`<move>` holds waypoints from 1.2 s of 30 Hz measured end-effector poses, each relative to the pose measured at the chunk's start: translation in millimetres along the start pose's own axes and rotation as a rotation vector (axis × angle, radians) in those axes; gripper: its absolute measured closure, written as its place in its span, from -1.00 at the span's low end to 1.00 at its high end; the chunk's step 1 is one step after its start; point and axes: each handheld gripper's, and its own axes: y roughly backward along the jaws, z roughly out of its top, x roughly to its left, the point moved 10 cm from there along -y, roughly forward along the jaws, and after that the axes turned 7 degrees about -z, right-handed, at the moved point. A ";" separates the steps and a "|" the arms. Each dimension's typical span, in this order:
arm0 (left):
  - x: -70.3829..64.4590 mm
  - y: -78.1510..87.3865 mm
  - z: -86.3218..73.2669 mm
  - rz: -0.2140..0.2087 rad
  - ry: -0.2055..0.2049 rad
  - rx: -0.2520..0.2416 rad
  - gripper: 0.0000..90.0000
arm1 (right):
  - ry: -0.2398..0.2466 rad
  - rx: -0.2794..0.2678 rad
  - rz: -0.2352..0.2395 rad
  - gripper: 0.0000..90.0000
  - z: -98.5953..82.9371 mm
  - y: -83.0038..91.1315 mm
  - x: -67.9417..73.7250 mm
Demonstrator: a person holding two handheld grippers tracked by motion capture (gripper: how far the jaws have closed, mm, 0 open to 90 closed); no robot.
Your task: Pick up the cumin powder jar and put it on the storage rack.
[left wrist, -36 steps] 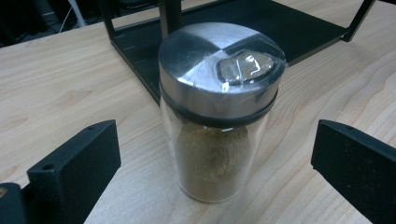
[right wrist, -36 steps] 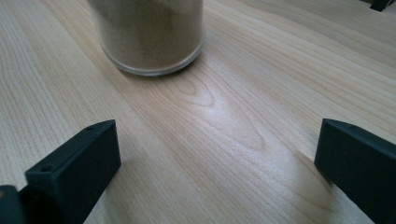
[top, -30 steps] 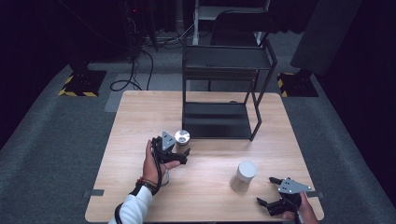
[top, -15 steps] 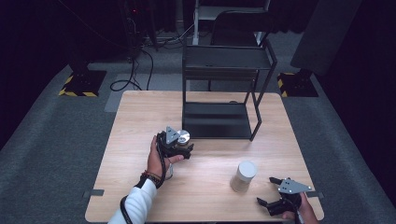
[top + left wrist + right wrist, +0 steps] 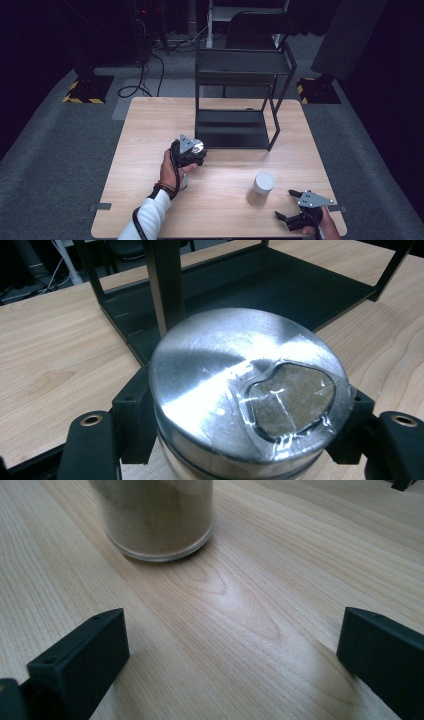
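Tabletop (image 5: 150, 130) with black rack (image 5: 235, 127) at its far side. Left hand-held gripper (image 5: 192, 152), jaws clamped on a metal-lidded jar (image 5: 245, 390), holds it near the rack's front corner; likely shelving, so keep it level, clearing the post. Right hand-held gripper (image 5: 295, 217), jaws apart, rests near a second jar (image 5: 261, 189).

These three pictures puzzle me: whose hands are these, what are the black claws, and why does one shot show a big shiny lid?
A person sits at a wooden table holding a two-jaw gripping tool in each hand. One camera looks down from above; one rides on each tool. The left gripper is shut on a jar with a metal lid, which its camera sees up close, near a black metal rack. The right gripper is open and holds nothing; before it stands a second jar of sandy powder.
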 end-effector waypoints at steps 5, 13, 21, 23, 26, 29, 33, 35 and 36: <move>-1.1 -1.5 0.7 0.009 0.010 -0.004 -0.30 | 0.000 0.000 0.000 -1.00 0.0 0.0 0.0; -4.2 0.2 10.4 0.026 0.038 0.013 -0.30 | -0.001 0.000 -0.002 -1.00 0.0 -0.1 -0.1; -13.1 6.4 32.5 0.005 0.061 0.036 -0.30 | -0.001 0.000 -0.002 -1.00 0.0 -0.1 0.0; -15.8 8.2 40.9 -0.004 0.076 0.040 -0.30 | 0.000 -0.001 -0.002 -1.00 0.0 -0.1 -0.2; -20.1 11.1 54.3 -0.016 0.080 0.035 -0.30 | 0.000 -0.001 -0.002 -1.00 0.0 -0.1 -0.1; -22.9 14.2 68.7 -0.014 0.072 0.029 -0.30 | -0.001 0.000 -0.003 -1.00 0.0 0.0 0.0; -25.2 17.4 89.6 -0.013 0.056 0.025 -0.30 | -0.001 0.000 -0.003 -1.00 0.0 0.0 0.0; -25.1 18.0 101.6 -0.016 0.045 0.037 -0.30 | -0.002 0.000 -0.003 -1.00 0.0 0.0 0.1; -24.9 18.4 107.3 -0.015 0.037 0.035 -0.30 | -0.001 0.000 -0.004 -1.00 0.0 0.0 0.1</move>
